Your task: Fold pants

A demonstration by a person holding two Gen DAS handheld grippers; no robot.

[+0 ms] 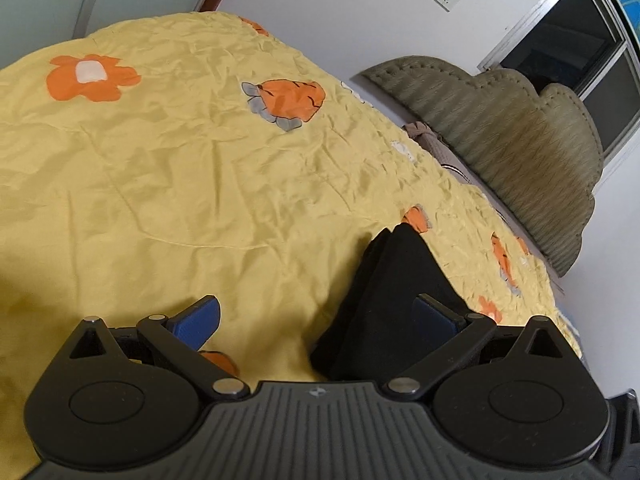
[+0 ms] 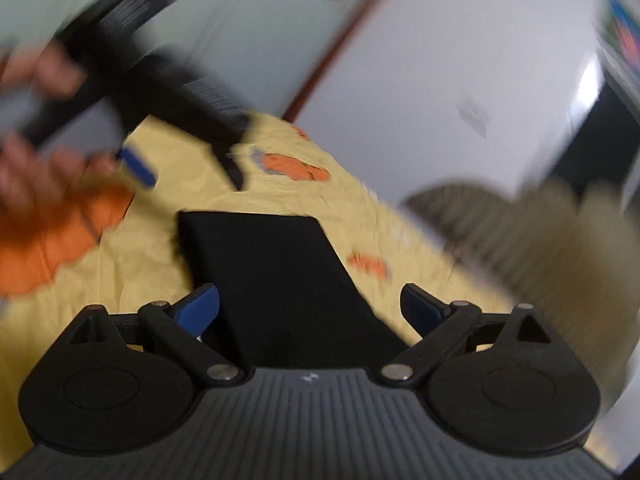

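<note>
The black pants (image 1: 384, 296) lie folded into a compact stack on the yellow bedspread (image 1: 180, 152). In the right wrist view the pants (image 2: 276, 276) show as a flat dark rectangle straight ahead. My left gripper (image 1: 320, 320) is open and empty, with the stack by its right finger. My right gripper (image 2: 310, 306) is open and empty above the near end of the pants. The left gripper (image 2: 180, 152), held in a hand, shows blurred at the upper left of the right wrist view.
The bedspread has orange flower and carrot prints (image 1: 288, 100). A padded olive headboard (image 1: 520, 152) stands at the right against a white wall. A pillow edge (image 1: 436, 148) lies below it. A dark window (image 1: 568, 48) is at the upper right.
</note>
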